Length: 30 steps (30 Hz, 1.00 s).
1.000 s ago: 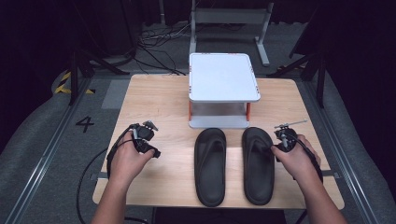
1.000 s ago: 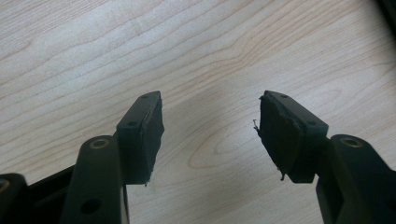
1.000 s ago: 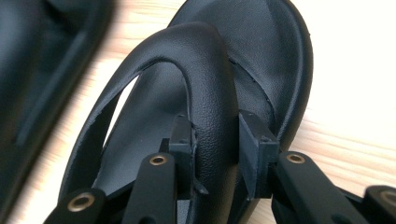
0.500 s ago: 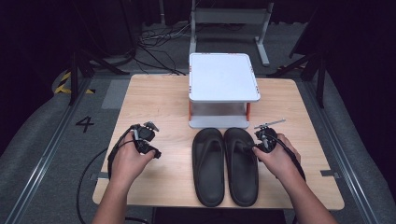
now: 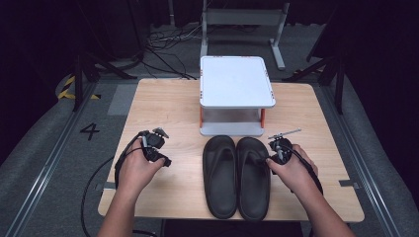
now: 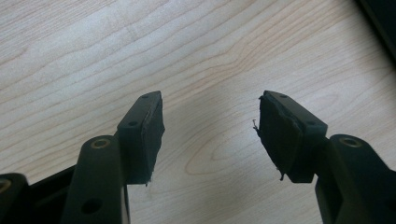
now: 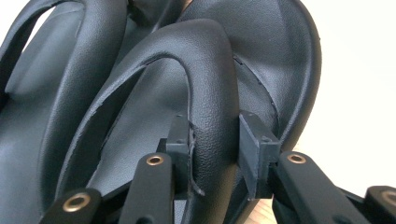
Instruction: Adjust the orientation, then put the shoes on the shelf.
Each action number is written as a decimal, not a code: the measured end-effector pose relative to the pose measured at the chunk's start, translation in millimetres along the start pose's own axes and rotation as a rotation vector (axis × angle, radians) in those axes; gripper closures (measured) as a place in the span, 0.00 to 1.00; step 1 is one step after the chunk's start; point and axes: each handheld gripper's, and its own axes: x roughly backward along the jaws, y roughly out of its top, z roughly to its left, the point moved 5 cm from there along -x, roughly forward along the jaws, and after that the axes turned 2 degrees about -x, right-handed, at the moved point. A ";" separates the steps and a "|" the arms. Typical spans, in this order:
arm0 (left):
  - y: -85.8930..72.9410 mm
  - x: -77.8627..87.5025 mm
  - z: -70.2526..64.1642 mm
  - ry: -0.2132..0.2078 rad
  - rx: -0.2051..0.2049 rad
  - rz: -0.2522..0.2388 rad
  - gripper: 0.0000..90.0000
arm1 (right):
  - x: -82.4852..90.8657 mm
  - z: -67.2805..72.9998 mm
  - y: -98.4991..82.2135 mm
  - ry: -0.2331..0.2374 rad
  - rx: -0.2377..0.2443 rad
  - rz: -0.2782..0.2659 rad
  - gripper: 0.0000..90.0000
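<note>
Two black flip-flops (image 5: 237, 175) lie side by side at 6 o'clock of the white stand (image 5: 236, 84); right gripper (image 7: 214, 154) clamps the right one's strap (image 7: 212, 93), judged soft, light, best held there; left gripper (image 6: 210, 130) spread, empty over table (image 6: 93, 56).

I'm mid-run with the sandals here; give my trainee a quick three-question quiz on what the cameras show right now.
1. True or false: the left gripper has a sandal between its jaws.
2. What does the right gripper clamp? A) the strap of the right sandal B) a leg of the white stand C) a cable
3. Fill in: the left sandal and the right one lie ____ on the table, toes toward the stand.

Key:
1. False; its jaws stand open over bare wood.
2. A
3. Side by side, edges touching.
</note>
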 end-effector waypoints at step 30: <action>6.1 10.8 7.6 -0.016 -0.005 -0.032 0.45 | 17.1 53.0 -9.7 0.010 0.178 -0.047 0.47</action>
